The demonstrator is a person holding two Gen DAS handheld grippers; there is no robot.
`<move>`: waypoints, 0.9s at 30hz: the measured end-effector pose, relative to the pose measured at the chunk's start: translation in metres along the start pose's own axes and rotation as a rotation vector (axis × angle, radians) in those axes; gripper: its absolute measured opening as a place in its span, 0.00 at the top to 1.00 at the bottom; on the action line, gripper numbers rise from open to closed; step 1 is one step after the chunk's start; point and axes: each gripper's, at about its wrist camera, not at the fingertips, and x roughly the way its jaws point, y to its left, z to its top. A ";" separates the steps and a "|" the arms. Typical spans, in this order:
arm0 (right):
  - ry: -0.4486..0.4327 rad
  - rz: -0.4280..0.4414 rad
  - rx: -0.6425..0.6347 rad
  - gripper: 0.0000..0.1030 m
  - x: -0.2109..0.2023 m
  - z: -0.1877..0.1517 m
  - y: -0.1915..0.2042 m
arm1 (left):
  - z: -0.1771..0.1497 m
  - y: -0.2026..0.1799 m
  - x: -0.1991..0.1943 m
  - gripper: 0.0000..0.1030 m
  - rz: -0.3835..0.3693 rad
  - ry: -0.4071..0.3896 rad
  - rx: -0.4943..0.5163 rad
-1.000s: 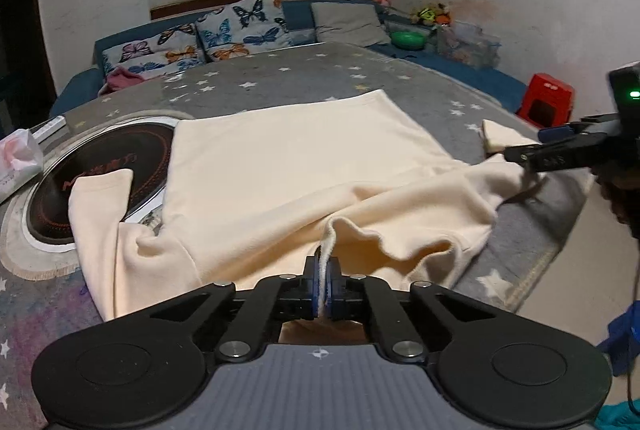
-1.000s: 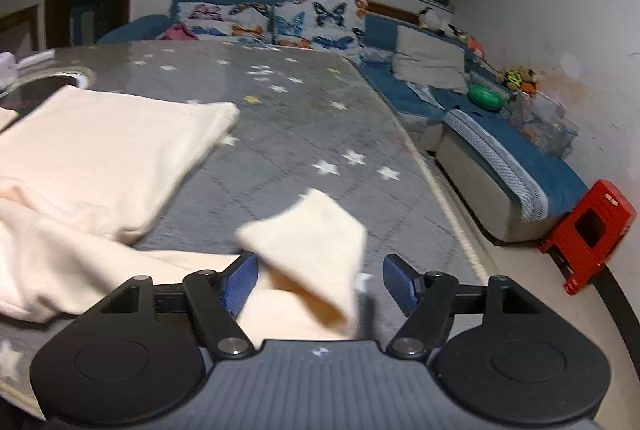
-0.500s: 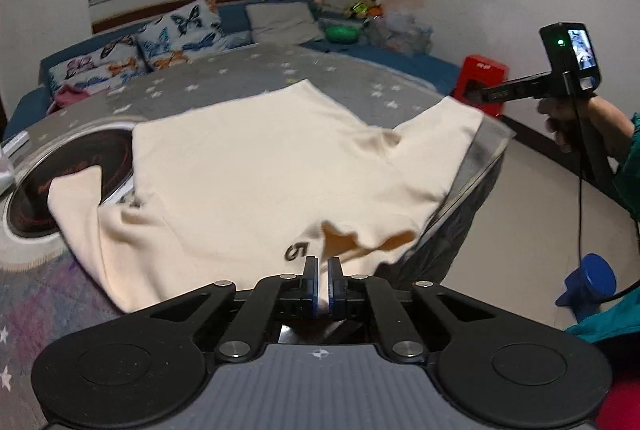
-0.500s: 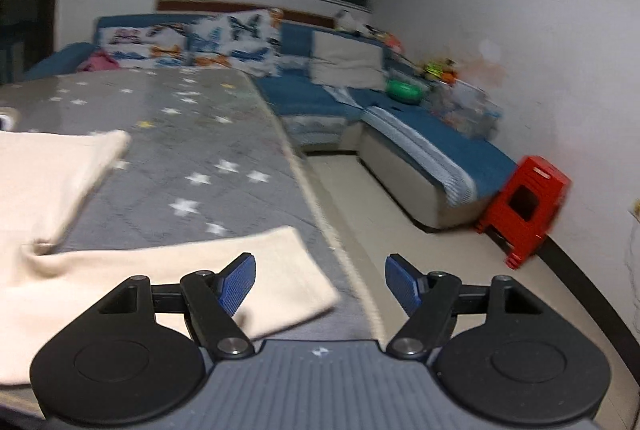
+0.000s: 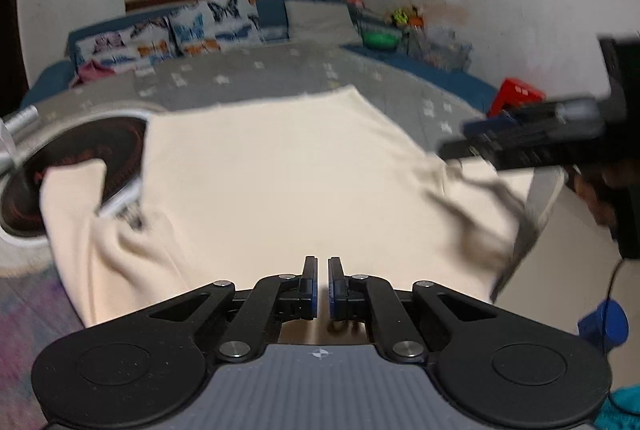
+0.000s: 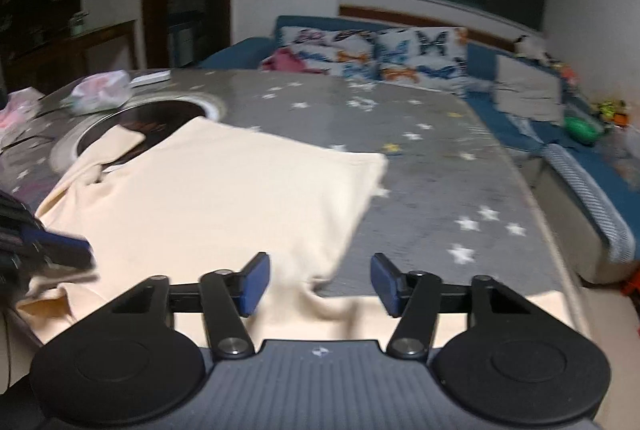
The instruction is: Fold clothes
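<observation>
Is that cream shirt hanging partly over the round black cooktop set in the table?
Yes, one sleeve of the cream shirt lies across the edge of the round black cooktop.

The left tongs [image 5: 323, 286] point forward and downward, their two blue-faced fingers [image 5: 311, 288] drawn together with only a thin slit between them, and the blur hides whether anything sits in that slit. The right tongs [image 6: 319, 284] also tilt downward, their jaws have just been closing yet stand clearly apart, with cream cloth lying beneath the gap and neither pad [image 6: 256, 282] pressing on it. From the left wrist view the right tongs [image 5: 452, 150] reach in from the right edge, blurred, with the person's hand [image 5: 596, 198] gripping the handle behind them
</observation>
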 end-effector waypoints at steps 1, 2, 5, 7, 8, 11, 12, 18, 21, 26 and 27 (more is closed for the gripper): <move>0.009 0.011 -0.005 0.60 0.006 0.000 0.003 | -0.004 -0.001 0.000 0.94 -0.006 0.008 0.004; 0.021 0.022 -0.009 0.63 0.012 0.001 0.005 | -0.008 -0.002 0.001 0.94 -0.012 0.014 0.008; 0.067 0.028 -0.026 0.73 0.026 -0.003 0.005 | -0.012 -0.003 -0.006 0.94 -0.024 0.011 0.019; 0.097 0.021 -0.036 0.76 0.034 -0.007 0.004 | -0.012 -0.001 -0.008 0.92 -0.029 0.016 0.014; 0.100 0.023 -0.028 0.76 0.036 -0.007 0.001 | -0.010 0.000 -0.009 0.92 -0.026 0.017 0.013; 0.098 0.029 -0.004 0.77 0.038 0.001 -0.007 | 0.001 0.008 -0.010 0.92 -0.008 0.000 0.000; 0.092 0.021 -0.003 0.77 0.039 0.006 -0.011 | 0.005 0.011 -0.008 0.91 0.005 -0.004 -0.010; 0.078 0.025 0.075 0.77 0.067 0.037 -0.036 | 0.036 0.037 0.011 0.90 0.084 -0.015 -0.083; 0.080 0.010 0.084 0.76 0.086 0.051 -0.043 | 0.051 0.052 0.024 0.86 0.113 -0.008 -0.116; 0.109 -0.009 0.097 0.76 0.119 0.064 -0.050 | 0.071 0.076 0.049 0.85 0.164 0.017 -0.157; 0.115 -0.013 0.100 0.76 0.125 0.066 -0.052 | 0.075 0.080 0.054 0.85 0.167 0.022 -0.165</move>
